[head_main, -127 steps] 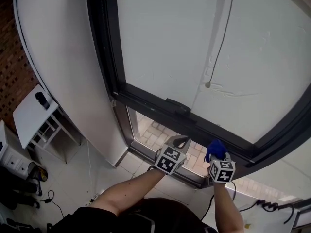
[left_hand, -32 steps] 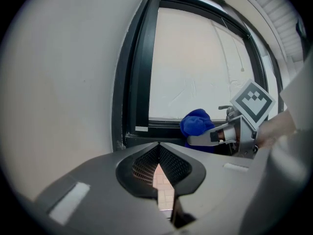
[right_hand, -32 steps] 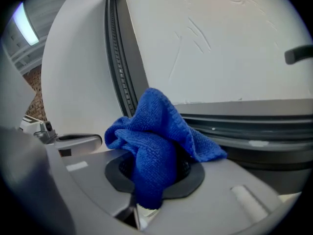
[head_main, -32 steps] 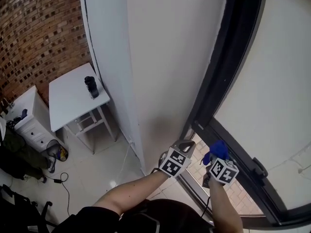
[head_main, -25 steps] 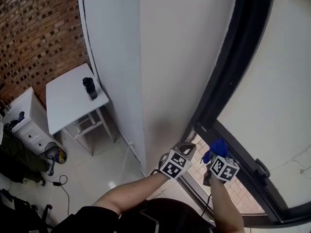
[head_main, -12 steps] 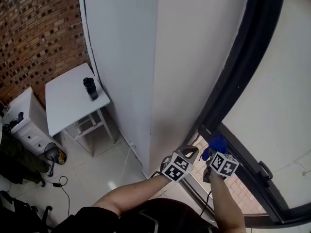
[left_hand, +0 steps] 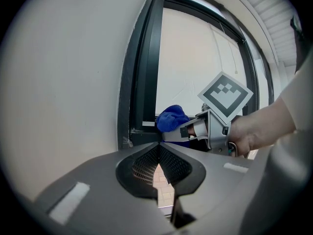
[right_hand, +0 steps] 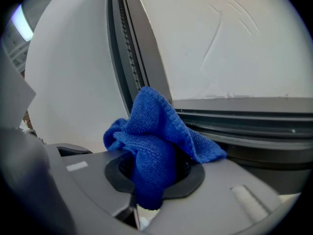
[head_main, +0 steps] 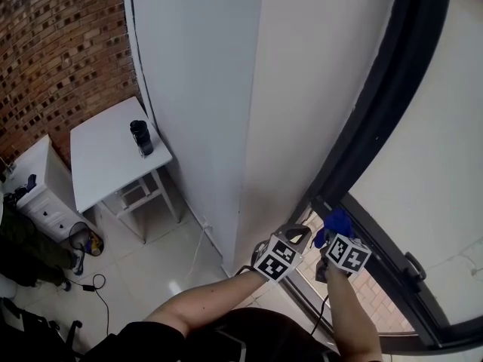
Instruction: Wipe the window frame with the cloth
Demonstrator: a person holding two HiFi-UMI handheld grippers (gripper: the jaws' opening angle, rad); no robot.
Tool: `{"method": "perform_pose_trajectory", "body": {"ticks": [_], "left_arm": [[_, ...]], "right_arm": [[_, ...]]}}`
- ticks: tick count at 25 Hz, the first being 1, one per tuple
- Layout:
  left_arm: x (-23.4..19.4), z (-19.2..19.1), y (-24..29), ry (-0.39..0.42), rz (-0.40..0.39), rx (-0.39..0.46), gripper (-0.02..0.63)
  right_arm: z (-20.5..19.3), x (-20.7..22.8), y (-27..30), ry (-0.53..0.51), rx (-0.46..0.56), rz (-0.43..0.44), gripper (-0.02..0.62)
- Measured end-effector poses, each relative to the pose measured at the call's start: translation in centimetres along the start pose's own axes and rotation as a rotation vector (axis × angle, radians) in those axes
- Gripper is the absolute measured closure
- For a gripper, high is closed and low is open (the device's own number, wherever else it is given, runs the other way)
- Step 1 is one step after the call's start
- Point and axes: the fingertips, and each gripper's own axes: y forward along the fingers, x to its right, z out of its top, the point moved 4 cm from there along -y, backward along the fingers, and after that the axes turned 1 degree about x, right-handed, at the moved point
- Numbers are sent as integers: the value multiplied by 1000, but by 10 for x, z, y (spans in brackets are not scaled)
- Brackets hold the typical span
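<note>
Blue cloth [right_hand: 152,146] is pinched, bunched up, between the closed jaws of the right gripper [right_hand: 149,182], close to the lower corner of the dark window frame [head_main: 375,123]; contact with the frame cannot be made out. The left gripper [left_hand: 159,155] is held just beside it, jaws pressed together on nothing.
</note>
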Motion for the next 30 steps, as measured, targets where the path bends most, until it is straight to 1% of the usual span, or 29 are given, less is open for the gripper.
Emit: {"method": "perform_pose_trajectory", "body": {"ticks": [5,16,23,30], "left_arm": [[-4,4,2,8,-13,6,614],[-8,4,-5,27,-75,-1,614],[-12,4,-13,13,-105,11,614],[-10,-4,-7,3,-74,-15,614]], "right_arm": [[0,-3,6,9,-3,-7,515],[6,-13,17,-4,-13,-3,515],[7,-20,27,2,-29,12,515],[0,-19,30,-14,-40,60,517]]}}
